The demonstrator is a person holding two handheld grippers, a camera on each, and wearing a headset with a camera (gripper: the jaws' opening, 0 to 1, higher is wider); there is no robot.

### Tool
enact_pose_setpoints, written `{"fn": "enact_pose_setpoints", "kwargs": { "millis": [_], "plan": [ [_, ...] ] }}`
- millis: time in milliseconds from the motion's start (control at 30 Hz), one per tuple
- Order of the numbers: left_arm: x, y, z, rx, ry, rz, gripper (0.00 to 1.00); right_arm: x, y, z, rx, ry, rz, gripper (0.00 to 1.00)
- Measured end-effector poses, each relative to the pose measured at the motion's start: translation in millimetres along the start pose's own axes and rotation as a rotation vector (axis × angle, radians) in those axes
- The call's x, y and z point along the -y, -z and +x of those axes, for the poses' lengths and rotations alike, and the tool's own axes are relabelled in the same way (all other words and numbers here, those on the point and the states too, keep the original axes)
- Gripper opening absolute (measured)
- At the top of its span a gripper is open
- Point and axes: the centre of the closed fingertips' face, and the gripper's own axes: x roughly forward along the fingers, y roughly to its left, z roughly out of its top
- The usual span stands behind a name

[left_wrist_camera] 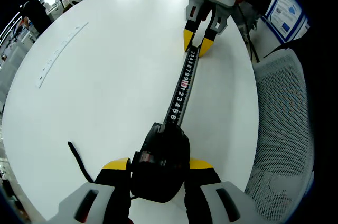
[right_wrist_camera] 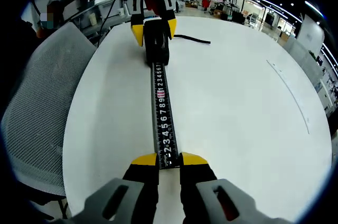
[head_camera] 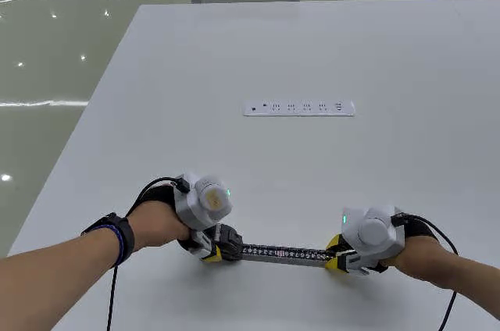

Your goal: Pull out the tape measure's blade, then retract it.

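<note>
"Starting at the near edge, what holds the tape measure (left_wrist_camera: 161, 163)?" asks the first technician.

"The left gripper (left_wrist_camera: 158, 163). Its yellow-tipped jaws are closed against both sides of the housing, a rounded black body with a glossy shell. A thin black strap (left_wrist_camera: 79, 158) trails from the housing onto the table (head_camera: 312, 58)."

"Blade (right_wrist_camera: 162, 113) condition?"

"Extended. It is a narrow flat strip with a dark face, printed side up, low over the tabletop. The right gripper view reads 2 through 9 in pale numerals, then a red-marked figure, then 1 through 7 toward the housing."

"Orientation?"

"In the head view the long axis runs side to side along the near edge of the table. The housing sits at the person's left and the free end points to the person's right."

"Who has the free end?"

"The right gripper (right_wrist_camera: 169, 159). Its jaws stand narrow, pinched on the blade tip, with the yellow pads flanking the strip."

"Beyond that?"

"A smooth, matte white tabletop. Farther out, near mid-table, lies a flat white power strip (head_camera: 299, 108) with a row of sockets, well apart from the tape measure. Its markings are too small to read."
</note>
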Motion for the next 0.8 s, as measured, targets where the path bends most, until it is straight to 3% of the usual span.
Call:
{"fn": "enact_pose_setpoints", "kwargs": {
  "millis": [767,800],
  "plan": [
    [1.1,-0.6,-1.1,-0.009,-0.001,0.0,0.36,4.2,24.2,-17.3,-0.018,0.006,0.021,0.13],
    [0.1,-1.3,-1.3,-0.008,-0.002,-0.002,0.36,6.4,31.2,-22.6,-0.027,0.008,0.022,0.13]
  ]
}}
